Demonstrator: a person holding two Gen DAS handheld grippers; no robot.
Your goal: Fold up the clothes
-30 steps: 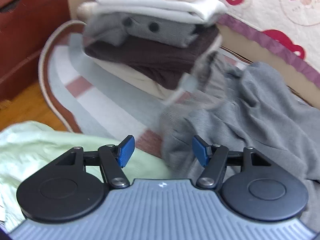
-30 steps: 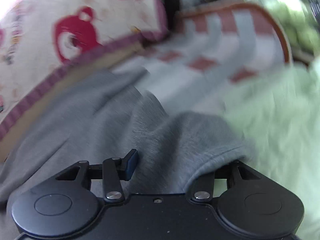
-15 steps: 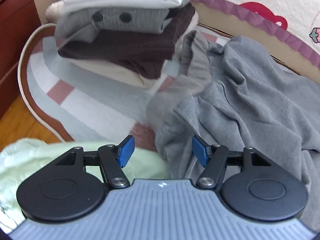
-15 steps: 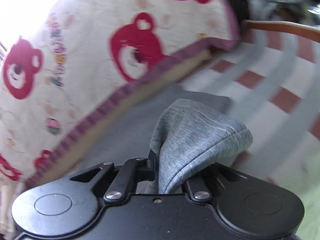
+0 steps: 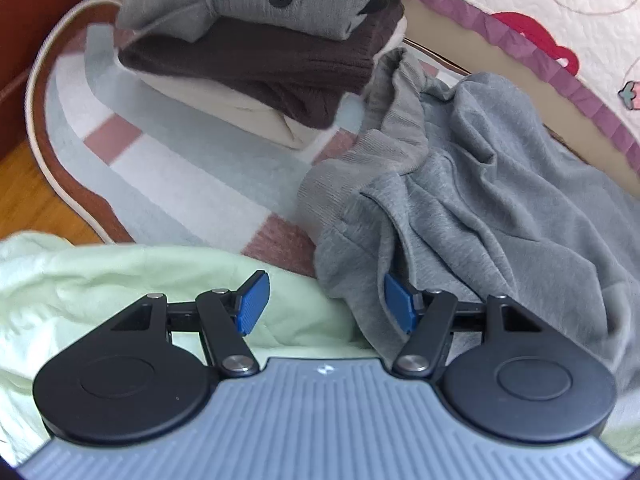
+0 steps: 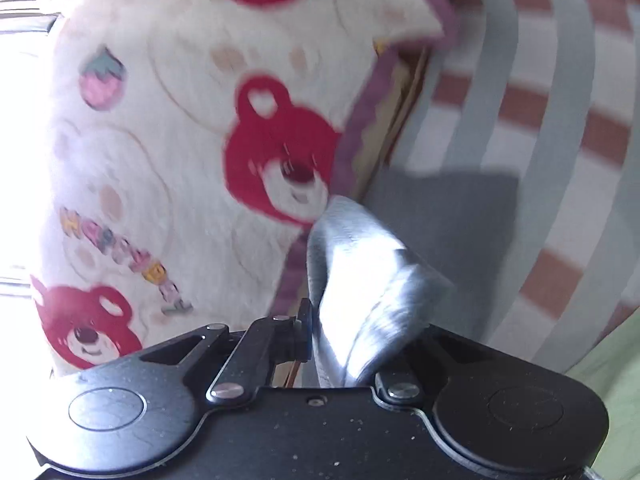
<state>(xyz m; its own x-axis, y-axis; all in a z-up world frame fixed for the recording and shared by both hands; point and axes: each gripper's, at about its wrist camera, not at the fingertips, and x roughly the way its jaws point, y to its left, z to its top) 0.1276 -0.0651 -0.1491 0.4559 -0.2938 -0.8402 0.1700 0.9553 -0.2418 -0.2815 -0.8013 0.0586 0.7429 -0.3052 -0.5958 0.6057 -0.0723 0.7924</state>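
A grey sweatshirt (image 5: 500, 200) lies crumpled on the striped rug (image 5: 192, 168), its ribbed cuff toward the pile. My left gripper (image 5: 324, 304) is open, its blue pads (image 5: 252, 304) wide apart at the sweatshirt's near edge; a fold of grey cloth lies between them. My right gripper (image 6: 344, 340) is shut on a fold of the grey sweatshirt (image 6: 360, 288), lifted off the rug; its right finger is hidden by the cloth.
A pile of folded clothes (image 5: 256, 28) stands at the back left of the rug. A light green garment (image 5: 100, 280) lies under my left gripper. A bear-print quilt (image 6: 180, 140) hangs at the bed's edge (image 5: 520, 32). Wooden floor (image 5: 24, 196) lies left.
My right gripper closed on the grey fold and lifted it, swinging toward the quilt. My left gripper moved closer to the sweatshirt's edge, staying open.
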